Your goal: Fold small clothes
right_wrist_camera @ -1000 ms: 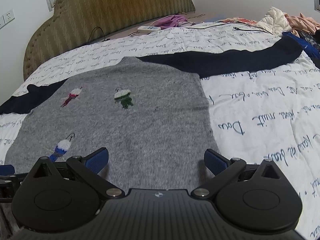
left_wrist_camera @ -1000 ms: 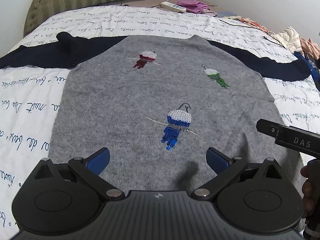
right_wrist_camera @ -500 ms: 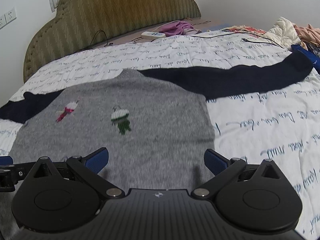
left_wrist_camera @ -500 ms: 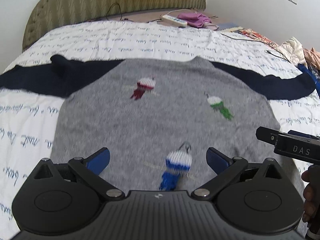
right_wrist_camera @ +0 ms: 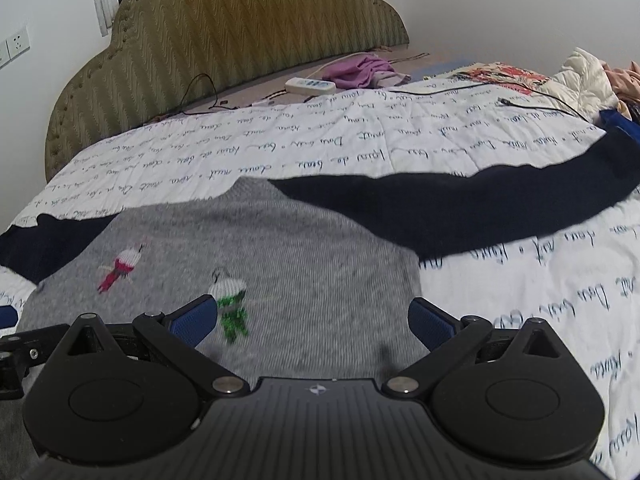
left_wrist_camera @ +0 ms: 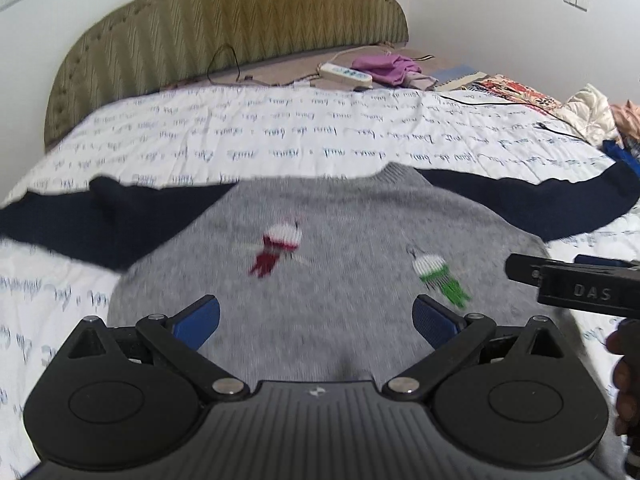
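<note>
Ribbed knit sweater (left_wrist_camera: 320, 300) on matt quilted cloth bedspread (left_wrist_camera: 280, 140).

The sweater's (left_wrist_camera: 320, 280) hem lies hidden behind the left tool (left_wrist_camera: 316, 320).

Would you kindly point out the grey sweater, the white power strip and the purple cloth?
grey sweater (left_wrist_camera: 332, 304): left wrist view, chest panel.
white power strip (left_wrist_camera: 345, 73): left wrist view, its middle.
purple cloth (right_wrist_camera: 362, 69): right wrist view, its middle.

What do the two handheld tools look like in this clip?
Both match: a black ribbed body with a small logo, two round black discs at the sides, silver pivot pins, and black linkage arms ending in blue textured pads. The left tool and the right tool look alike from their own cameras. Seen from the left camera, the right tool's side carries raised "DAS" lettering. No sleeve or cable is visible.
</note>
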A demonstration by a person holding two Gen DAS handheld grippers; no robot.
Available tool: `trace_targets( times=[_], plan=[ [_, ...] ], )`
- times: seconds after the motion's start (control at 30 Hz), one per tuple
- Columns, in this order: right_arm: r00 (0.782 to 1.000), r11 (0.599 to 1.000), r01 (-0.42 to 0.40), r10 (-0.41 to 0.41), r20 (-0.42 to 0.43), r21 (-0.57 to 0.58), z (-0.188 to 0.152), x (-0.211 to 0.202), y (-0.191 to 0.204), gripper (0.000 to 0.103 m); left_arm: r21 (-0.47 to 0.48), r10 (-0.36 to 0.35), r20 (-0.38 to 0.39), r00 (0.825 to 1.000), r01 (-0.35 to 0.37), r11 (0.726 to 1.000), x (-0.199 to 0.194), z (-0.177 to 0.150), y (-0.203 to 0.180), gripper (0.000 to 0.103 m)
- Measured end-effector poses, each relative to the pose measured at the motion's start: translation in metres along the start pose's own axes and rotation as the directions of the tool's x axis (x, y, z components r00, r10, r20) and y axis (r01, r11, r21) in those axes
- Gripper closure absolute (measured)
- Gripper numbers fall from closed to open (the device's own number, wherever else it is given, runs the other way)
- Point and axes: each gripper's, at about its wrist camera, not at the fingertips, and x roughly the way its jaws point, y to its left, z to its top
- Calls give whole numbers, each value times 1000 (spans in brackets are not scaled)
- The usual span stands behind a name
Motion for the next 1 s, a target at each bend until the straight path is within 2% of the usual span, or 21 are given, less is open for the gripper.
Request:
trace_targets(
  times=[0.1, 0.17, 0.37, 0.47, 0.57, 0.63, 0.73, 0.87, 0.93, 1.0],
  plan=[
    [1000, 1000, 7, -7, 4, -10, 8, 9, -3, 0, 49, 43, 21, 999, -44, 998, 20, 8, -8, 0],
    [1000, 1000, 8, -8, 0, -10, 11, 15, -6, 0, 71, 71, 8, 997, -72, 995, 35, 12, -12, 0],
    [1000, 1000, -6, 6, 23, -11, 23, 30, -35, 0, 5, 29, -57, 998, -28, 1000, 67, 15, -13, 0],
    [999, 1000, -6, 5, 46, 23, 35, 33, -73, 0, 12, 21, -69, 997, -20, 1000, 72, 12, -18, 0],
    [993, 983, -16, -6, 116, 183, 47, 31, -145, 0, 10, 5, -75, 997, -4, 1000, 74, 12, -20, 0],
    [986, 936, -24, -37, 163, 352, 52, 28, -205, 2, -6, -5, -79, 997, 4, 1000, 75, 13, -19, 0],
    [964, 831, -24, -128, 233, 556, 53, 23, -293, 9, -37, -28, -83, 996, 25, 999, 76, 12, -16, 0],
    [929, 729, 77, -300, 216, 680, 54, 25, -377, 18, -64, -43, -94, 995, 37, 997, 79, 8, -15, 0],
    [921, 683, 78, -328, 209, 726, 52, 28, -402, 25, -60, -44, -107, 993, 37, 998, 81, 6, -17, 0],
    [920, 663, 33, -313, 236, 748, 51, 36, -415, 29, -43, -39, -117, 992, 34, 999, 85, 4, -20, 0]
  ],
)
